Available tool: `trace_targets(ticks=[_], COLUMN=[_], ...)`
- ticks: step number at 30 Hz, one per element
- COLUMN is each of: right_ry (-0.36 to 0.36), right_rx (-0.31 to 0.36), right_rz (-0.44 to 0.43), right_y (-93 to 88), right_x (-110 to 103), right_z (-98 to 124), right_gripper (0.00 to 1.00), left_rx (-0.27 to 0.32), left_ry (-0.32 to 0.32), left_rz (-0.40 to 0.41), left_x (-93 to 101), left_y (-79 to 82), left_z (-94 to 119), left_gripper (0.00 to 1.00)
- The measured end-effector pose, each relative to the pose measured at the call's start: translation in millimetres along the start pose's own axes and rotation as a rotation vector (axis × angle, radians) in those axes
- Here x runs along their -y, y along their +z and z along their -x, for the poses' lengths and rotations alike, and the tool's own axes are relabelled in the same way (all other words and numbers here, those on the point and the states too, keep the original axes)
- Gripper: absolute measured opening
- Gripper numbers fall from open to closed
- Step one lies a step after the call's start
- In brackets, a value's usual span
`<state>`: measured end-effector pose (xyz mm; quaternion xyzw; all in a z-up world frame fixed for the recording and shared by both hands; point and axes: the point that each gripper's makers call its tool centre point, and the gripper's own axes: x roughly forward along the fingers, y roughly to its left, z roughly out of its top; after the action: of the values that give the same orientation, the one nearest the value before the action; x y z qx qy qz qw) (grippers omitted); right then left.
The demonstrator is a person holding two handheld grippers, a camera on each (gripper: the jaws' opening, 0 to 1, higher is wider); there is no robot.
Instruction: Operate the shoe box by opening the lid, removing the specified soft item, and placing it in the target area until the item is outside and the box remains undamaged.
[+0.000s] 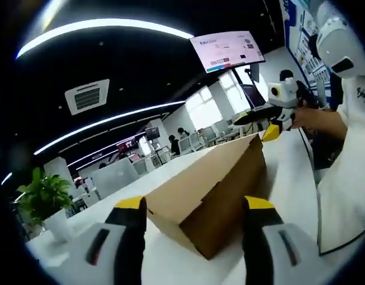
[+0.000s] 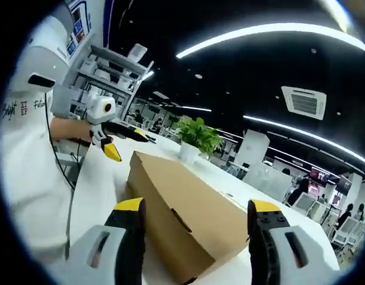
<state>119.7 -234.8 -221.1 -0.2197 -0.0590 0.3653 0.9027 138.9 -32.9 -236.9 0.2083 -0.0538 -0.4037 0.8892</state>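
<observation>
A brown cardboard shoe box [image 1: 212, 187] lies on the white table [image 1: 289, 172] with its lid shut. My left gripper [image 1: 194, 205] is open at the box's near corner, its yellow-tipped jaws standing wide to either side of it. At the box's far end my right gripper [image 1: 257, 123] hovers open in a person's hand. In the right gripper view the same box [image 2: 182, 208] runs away from me, with my right gripper [image 2: 197, 206] open around its near end. My left gripper [image 2: 128, 145] is open beyond the far end. No soft item is visible.
A potted plant [image 1: 43, 199] [image 2: 197, 136] stands on the table past one end of the box. The person in a white shirt [image 2: 28, 148] stands along the table's side. Shelves [image 2: 105, 71] and office desks with people fill the background.
</observation>
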Motion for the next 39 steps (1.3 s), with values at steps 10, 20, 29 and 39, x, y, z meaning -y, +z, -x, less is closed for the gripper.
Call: trace_targets(ticks=[10, 20, 29, 39], right_ry=[0.002, 0.031, 0.015, -0.021], right_rx=[-0.03, 0.011, 0.035, -0.002], right_rz=[0.057, 0.12, 0.312, 0.348], right_y=[-4.5, 2.7, 15.4, 9.3], right_x=[-1, -8, -10, -13], right_z=[8, 17, 22, 16], right_gripper=[0.65, 0.57, 0.51, 0.53], left_rx=[0.073, -0.02, -0.06, -0.031], left_ry=[-0.005, -0.038, 0.011, -0.008], left_rz=[0.022, -0.221, -0.415, -0.413], left_x=[-7.8, 15.8, 2.4, 16.4], left_y=[13.4, 0.1, -0.8, 3.7], left_z=[12, -1, 5, 3], left_gripper=[0.62, 0.75, 0.66, 0.64])
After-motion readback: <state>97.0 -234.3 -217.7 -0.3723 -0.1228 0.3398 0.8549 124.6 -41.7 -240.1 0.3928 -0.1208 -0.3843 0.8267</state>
